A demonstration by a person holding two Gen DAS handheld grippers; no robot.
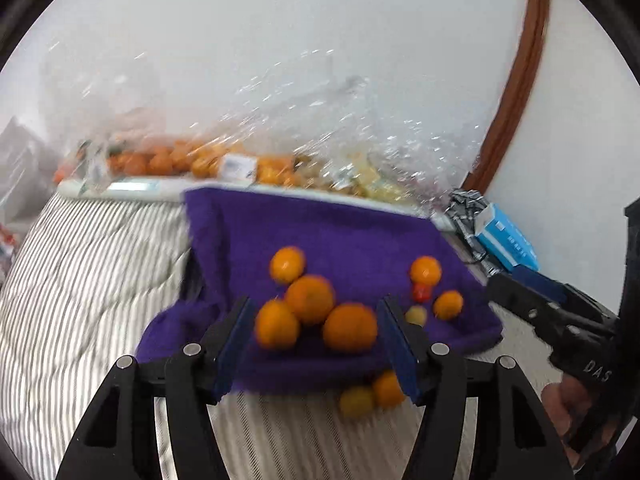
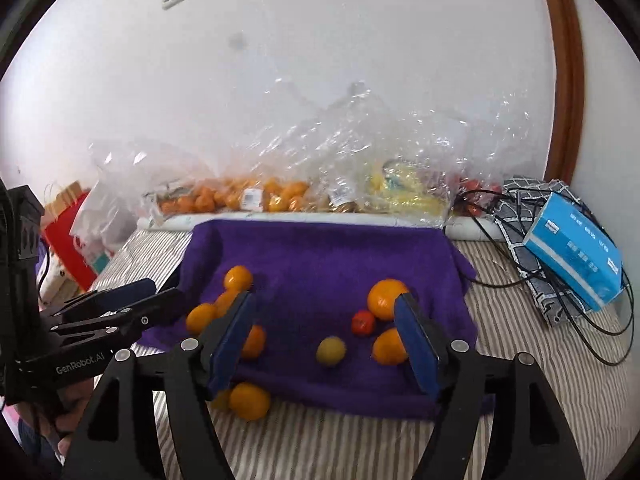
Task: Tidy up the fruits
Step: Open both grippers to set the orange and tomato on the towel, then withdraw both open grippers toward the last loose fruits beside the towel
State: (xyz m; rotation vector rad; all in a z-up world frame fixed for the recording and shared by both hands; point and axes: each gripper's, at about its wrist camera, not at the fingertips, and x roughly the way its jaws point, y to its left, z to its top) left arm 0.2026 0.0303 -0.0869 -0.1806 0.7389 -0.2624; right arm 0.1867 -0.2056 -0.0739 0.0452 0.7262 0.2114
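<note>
Striped bedding (image 2: 360,440) carries blurred oranges (image 1: 310,299); both claws (image 1: 316,344) (image 2: 326,344) gape empty (bagged fruit indistinct).

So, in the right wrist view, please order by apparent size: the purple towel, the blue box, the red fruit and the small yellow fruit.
1. purple towel
2. blue box
3. and 4. small yellow fruit and red fruit: they look nearly alike, and the yellow one lies nearer the camera, so I do not rank them.

Oranges (image 2: 386,299) lie scattered across a purple towel (image 2: 328,256).
</note>
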